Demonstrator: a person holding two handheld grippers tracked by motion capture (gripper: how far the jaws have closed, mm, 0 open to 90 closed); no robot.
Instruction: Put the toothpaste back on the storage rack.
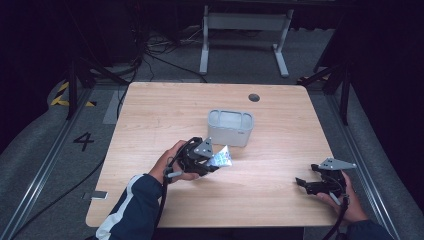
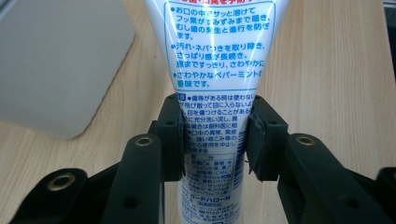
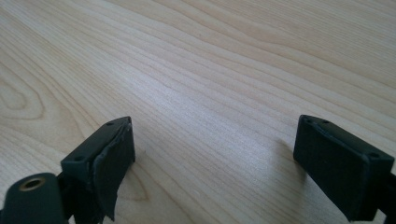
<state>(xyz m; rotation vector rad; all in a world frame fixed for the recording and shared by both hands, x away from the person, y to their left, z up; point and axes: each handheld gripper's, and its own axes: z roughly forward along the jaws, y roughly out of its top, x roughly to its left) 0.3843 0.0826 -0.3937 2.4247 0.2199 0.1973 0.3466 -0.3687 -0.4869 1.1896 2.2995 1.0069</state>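
A white tube with blue print [image 2: 212,70] stands between the jaws of my left gripper [image 2: 214,135], whose pads press on both its sides. In the high view the left gripper [image 1: 212,162] holds the tube [image 1: 221,158] a little above the wooden table [image 1: 165,110], just in front of a grey tub [image 1: 230,127]. My right gripper [image 1: 306,184] rests near the table's front right corner. Its jaws stand wide apart over bare wood, with nothing between the right gripper's [image 3: 215,158] pads.
The grey tub's wall [image 2: 56,60] lies close at the left of the left gripper view. A round dark hole [image 1: 254,97] sits near the table's far edge. Beyond the table are a white frame's legs [image 1: 245,30] and cables on the floor.
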